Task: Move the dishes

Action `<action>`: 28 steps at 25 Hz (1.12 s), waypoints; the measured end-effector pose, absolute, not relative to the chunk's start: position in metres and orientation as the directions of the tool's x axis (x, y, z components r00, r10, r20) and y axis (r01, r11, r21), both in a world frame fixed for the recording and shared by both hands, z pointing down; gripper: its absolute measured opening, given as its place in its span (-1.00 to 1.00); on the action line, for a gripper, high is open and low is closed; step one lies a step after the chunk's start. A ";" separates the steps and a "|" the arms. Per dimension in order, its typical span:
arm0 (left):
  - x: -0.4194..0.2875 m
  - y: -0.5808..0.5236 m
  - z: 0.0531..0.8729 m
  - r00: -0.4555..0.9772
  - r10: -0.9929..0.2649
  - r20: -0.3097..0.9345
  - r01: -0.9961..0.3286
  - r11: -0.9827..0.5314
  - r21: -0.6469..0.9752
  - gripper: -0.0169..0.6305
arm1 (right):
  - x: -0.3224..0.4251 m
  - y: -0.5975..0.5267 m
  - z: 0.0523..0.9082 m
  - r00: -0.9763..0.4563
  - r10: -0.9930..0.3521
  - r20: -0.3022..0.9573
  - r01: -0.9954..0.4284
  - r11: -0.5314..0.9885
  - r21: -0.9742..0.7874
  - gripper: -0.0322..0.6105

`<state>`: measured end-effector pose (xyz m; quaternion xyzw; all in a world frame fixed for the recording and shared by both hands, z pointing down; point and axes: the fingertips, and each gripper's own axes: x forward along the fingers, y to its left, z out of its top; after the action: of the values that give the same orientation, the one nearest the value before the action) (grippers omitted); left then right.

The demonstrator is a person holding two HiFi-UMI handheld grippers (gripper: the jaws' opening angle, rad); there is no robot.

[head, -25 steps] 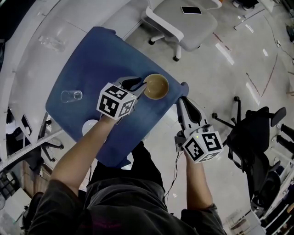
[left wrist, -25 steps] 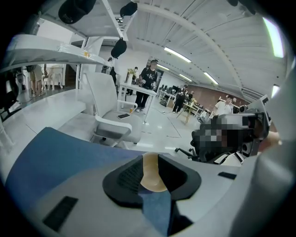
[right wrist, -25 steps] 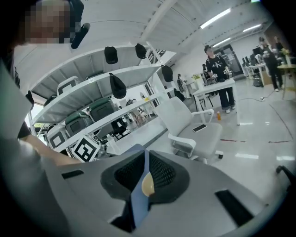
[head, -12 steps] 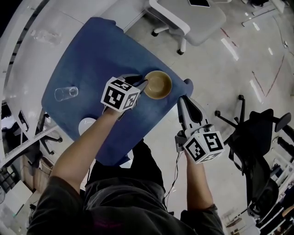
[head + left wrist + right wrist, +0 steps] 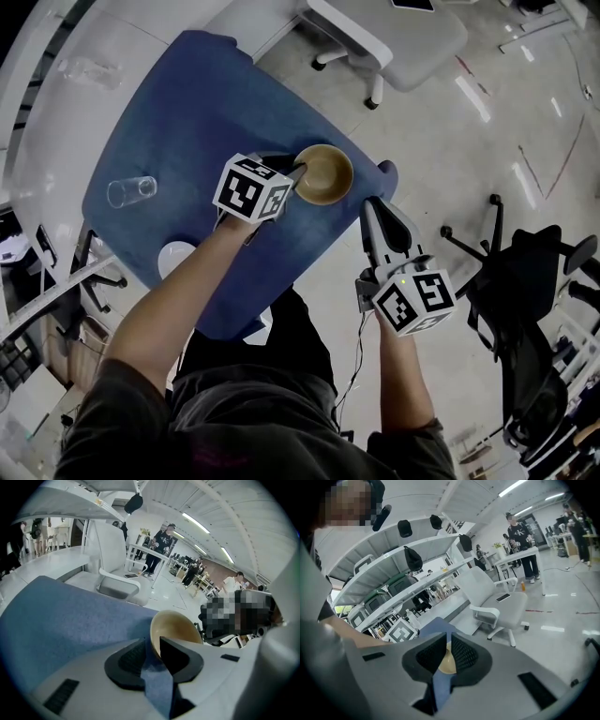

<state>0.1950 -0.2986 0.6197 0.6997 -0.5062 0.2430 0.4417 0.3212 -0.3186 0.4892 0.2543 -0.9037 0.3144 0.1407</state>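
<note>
The left gripper [image 5: 294, 172] has tipped lower, its cube closer to the tan bowl [image 5: 328, 176]. Nearest, the right gripper [image 5: 371, 206] hangs beside the table, jaws nearly together, empty. The left jaws clamp the bowl's rim over the blue cloth [image 5: 206, 103], near its right edge.

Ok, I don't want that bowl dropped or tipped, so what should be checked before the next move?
1. Left gripper jaws astride the bowl rim, one inside, one outside: ok.
2. Bowl's base resting on the blue cloth: cannot tell.
3. Bowl empty: ok.
4. Glass and white dish well apart from the bowl: ok.
5. Right gripper shut, empty, beside the table's edge: ok.
</note>
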 end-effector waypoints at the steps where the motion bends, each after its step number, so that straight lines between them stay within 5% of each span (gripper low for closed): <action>1: 0.196 -0.299 0.621 0.372 -0.493 0.787 -0.922 -0.096 0.376 -0.66 | 0.322 -0.319 0.491 -0.831 -0.369 0.416 -0.547 0.673 -0.497 -0.79; 10: 0.196 -0.298 0.623 0.379 -0.506 0.775 -0.913 -0.070 0.401 -0.90 | 0.319 -0.318 0.501 -0.835 -0.352 0.424 -0.540 0.671 -0.507 -0.79; 28: 0.169 -0.273 0.568 0.323 -0.621 0.714 -0.933 -0.082 0.351 -0.91 | 0.292 -0.303 0.479 -0.856 -0.330 0.398 -0.503 0.710 -0.493 -0.79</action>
<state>0.1694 -0.2728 0.5677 0.7090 -0.5481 0.1955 0.3984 0.2917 -0.3031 0.4786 0.2279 -0.9137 0.3052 0.1414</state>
